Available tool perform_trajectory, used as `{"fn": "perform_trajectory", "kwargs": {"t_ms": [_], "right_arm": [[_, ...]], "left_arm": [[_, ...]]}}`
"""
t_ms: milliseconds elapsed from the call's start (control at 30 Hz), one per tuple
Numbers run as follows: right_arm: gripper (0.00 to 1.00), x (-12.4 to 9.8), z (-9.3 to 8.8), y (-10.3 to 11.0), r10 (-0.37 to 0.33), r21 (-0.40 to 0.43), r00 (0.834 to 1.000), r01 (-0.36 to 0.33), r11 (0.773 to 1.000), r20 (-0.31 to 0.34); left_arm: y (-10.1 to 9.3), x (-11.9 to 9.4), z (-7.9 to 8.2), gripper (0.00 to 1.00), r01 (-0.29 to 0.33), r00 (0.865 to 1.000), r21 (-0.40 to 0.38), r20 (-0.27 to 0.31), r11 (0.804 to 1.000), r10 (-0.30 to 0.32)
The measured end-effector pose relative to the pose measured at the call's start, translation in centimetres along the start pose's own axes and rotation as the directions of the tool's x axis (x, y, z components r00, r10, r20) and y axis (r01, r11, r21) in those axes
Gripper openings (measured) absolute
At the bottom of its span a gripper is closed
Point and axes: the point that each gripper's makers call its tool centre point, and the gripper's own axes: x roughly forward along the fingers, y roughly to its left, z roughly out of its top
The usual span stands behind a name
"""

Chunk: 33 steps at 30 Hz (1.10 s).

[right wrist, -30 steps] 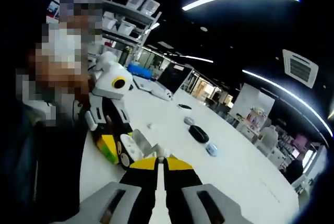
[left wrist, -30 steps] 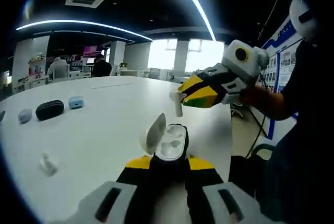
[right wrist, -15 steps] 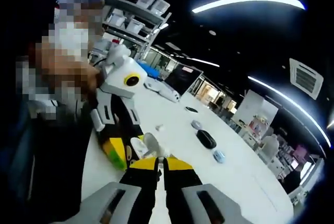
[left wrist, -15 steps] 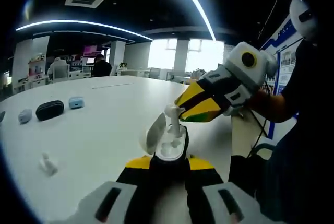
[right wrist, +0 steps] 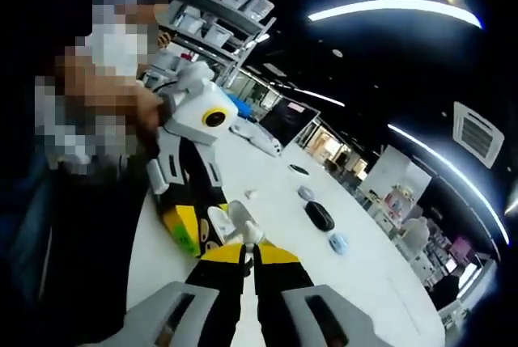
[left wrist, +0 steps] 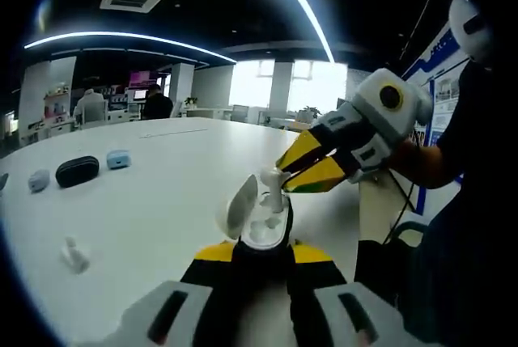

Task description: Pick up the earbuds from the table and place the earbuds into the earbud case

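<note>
Now seating earbud [left wrist: 273, 189] in open earbud case [left wrist: 261, 223], clamped by left gripper [left wrist: 261, 254]. Right gripper [left wrist: 285, 177] narrowly parted around earbud; keep stem aligned with socket. Second earbud [left wrist: 74, 255] near surface's near-left edge.

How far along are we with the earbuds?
Case is open, clamped in the left gripper. In hand: right gripper is setting one earbud into it, not clearly seated or released. Left: the second earbud lies on the table.

Black oval case [left wrist: 77, 170] betw. blue case [left wrist: 118, 158] & grey one [left wrist: 38, 179] on white table [left wrist: 170, 169].
</note>
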Motion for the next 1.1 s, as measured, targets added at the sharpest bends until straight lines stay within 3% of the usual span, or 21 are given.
{"fn": "perform_trajectory", "kwargs": {"t_ms": [167, 1100], "right_arm": [[0.04, 0.10, -0.23, 0.23, 0.009, -0.009, 1.000, -0.009, 1.000, -0.013], [0.09, -0.24, 0.43, 0.22, 0.046, 0.215, 0.997, -0.058, 0.975, 0.062]], "left_arm": [[-0.01, 0.02, -0.01, 0.25, -0.001, 1.000, 0.002, -0.001, 1.000, 0.001], [-0.03, 0.02, 0.00, 0.25, -0.002, 1.000, 0.006, 0.000, 1.000, 0.002]]}}
